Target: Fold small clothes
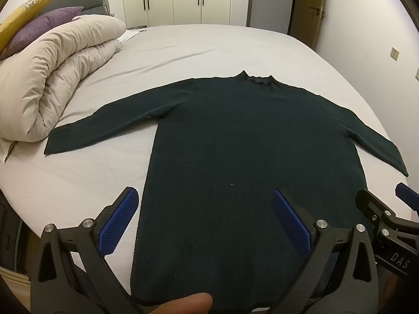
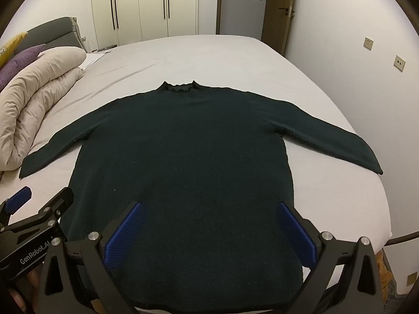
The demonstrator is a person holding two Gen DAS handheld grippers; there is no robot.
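dark sweater (image 1: 235, 144) is lying flat on the bed (image 1: 183, 47), collar far, hem near, long axis running straight away from both tongs. left gripper (image 1: 204, 219) & right gripper (image 2: 209, 233) are hovering wide open over the hem, holding nothing; each is sitting nearer its own hem corner.

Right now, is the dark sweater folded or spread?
Spread: the dark sweater lies flat on the bed, both sleeves out sideways.

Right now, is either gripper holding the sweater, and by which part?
Nothing is held. The left gripper and right gripper hover open above the sweater near its hem.
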